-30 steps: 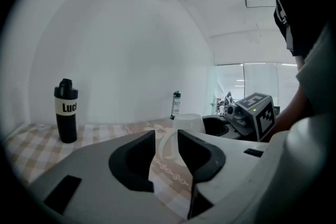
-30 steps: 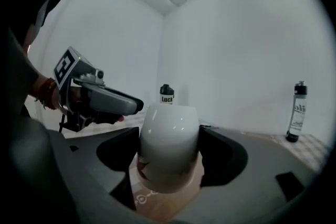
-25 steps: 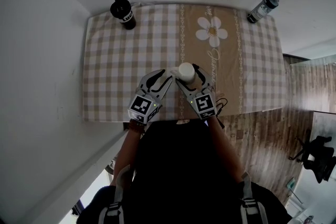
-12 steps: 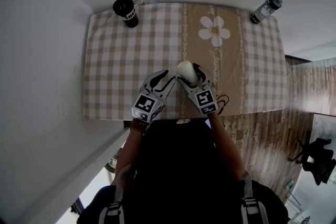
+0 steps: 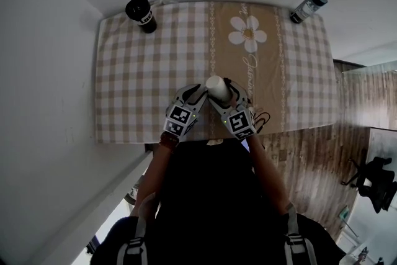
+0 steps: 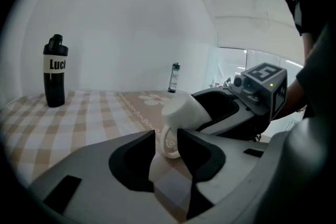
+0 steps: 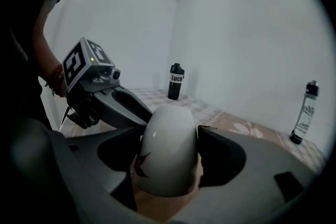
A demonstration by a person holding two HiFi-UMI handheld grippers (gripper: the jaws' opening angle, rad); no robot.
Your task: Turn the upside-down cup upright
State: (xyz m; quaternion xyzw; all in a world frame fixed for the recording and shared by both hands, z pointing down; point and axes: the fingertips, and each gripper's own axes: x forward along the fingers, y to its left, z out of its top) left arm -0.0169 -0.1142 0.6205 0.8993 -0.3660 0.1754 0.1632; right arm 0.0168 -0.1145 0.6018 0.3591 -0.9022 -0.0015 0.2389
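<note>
A beige-checked tablecloth (image 5: 136, 71) with a daisy (image 5: 247, 33) stripe covers the table. White wall (image 5: 43, 71) runs at 9 o'clock and wooden floor (image 5: 366, 102) at 3. A black bottle (image 5: 141, 14) stands at the cloth's 11 o'clock corner, a clear bottle (image 5: 308, 6) at 1 o'clock. At 6 o'clock the right gripper (image 5: 218, 91) pinches the tilted white cup (image 5: 217, 85). The left gripper (image 5: 193, 95) has just narrowed its jaws, which stand spread on nothing, the cup's handle (image 6: 169, 143) just past their tips.

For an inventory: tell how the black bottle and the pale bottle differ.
The black bottle is dark with a white band; the pale bottle is greyish with a dark cap. The black bottle stands at the table's far left corner, the pale bottle far right. Both stand upright.
</note>
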